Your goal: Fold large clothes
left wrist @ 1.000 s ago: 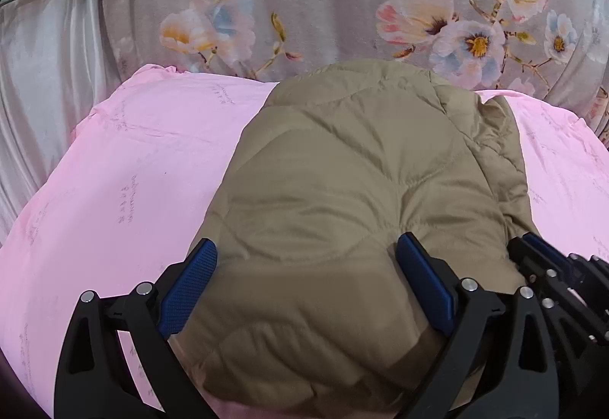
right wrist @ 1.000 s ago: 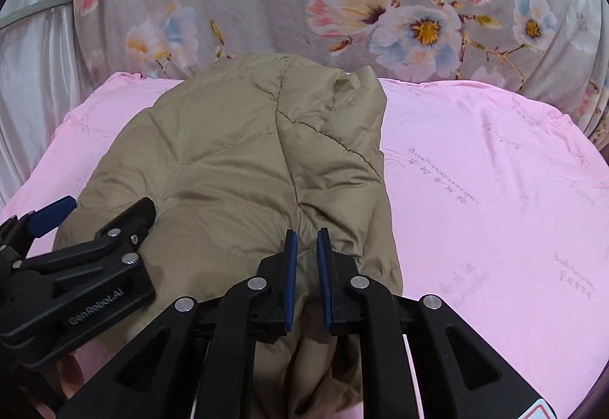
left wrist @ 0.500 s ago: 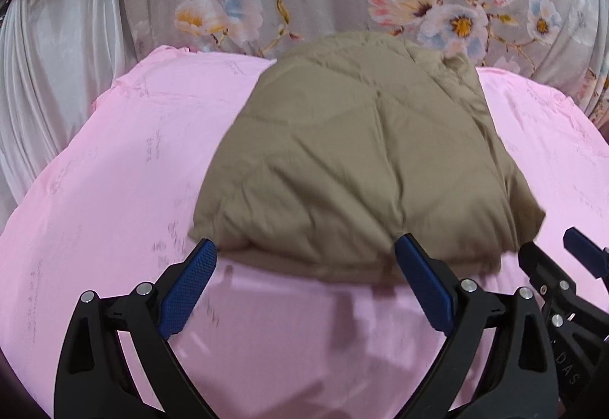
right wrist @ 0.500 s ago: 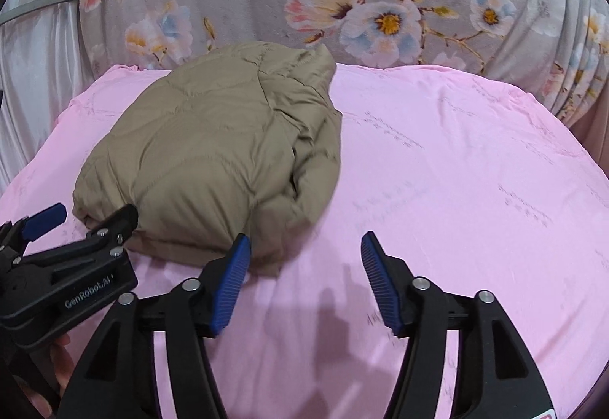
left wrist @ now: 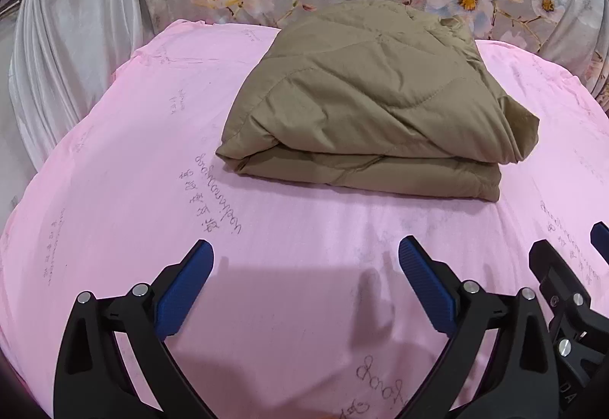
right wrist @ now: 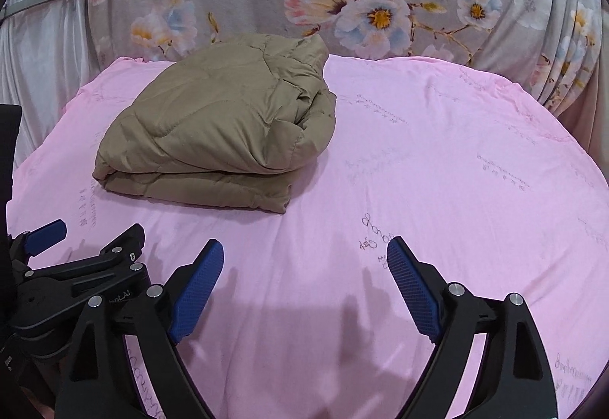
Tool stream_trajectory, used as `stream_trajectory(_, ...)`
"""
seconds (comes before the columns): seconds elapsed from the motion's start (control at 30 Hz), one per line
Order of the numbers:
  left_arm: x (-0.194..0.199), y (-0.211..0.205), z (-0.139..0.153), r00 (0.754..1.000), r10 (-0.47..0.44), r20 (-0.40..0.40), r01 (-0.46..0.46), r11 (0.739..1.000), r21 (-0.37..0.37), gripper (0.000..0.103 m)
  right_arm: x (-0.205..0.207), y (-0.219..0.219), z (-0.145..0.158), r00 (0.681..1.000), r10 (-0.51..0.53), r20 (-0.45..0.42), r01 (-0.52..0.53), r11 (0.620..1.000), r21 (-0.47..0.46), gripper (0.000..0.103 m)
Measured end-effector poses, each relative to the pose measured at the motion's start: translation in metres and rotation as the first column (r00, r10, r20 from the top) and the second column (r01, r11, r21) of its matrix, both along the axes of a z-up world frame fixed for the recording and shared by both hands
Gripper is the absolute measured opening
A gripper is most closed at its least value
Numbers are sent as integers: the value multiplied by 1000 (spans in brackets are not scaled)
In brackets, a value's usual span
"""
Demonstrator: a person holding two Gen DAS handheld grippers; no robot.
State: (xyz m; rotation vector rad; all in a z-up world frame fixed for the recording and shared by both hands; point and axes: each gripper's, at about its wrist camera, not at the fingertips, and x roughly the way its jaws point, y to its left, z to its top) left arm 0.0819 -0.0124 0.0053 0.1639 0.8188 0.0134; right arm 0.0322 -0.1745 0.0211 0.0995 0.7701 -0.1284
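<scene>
My pink sheet (left wrist: 304, 228) carries printed cursive script and small characters, none clear enough to read. My left gripper (right wrist: 114, 295) shows partial white lettering ending "ntAI".

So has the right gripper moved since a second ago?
Yes. The right gripper has backed off the folded tan jacket toward the pink sheet's near edge, jaws opening, nothing between them.

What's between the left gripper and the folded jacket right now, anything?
Nothing visible. Only bare pink sheet lies between the left gripper and the folded jacket. The right gripper, jaws opening and empty, sits off to the side, not in the path.
</scene>
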Motion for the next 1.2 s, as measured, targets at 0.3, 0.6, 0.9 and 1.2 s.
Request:
stream_trajectory(0.3,-8,-2,3,1000,-1,31,0,1000,18,96,-4,-2,-8,999,-14,-48,16,1000,26,86)
stream_trajectory(0.6,-9,-4,4,999,13,45,-15,999,39,95,-1,-3,-12,997,-22,-70,23,1000,18,86)
stream_trajectory(0.9,-12,-4,6,997,15,72,-18,999,43,95,-3,-2,-11,998,-31,-50,31,999,8,86)
stream_trajectory(1.2,-13,-3,8,996,18,83,-21,999,40,95,-5,0,-9,999,-35,-41,35,999,2,86)
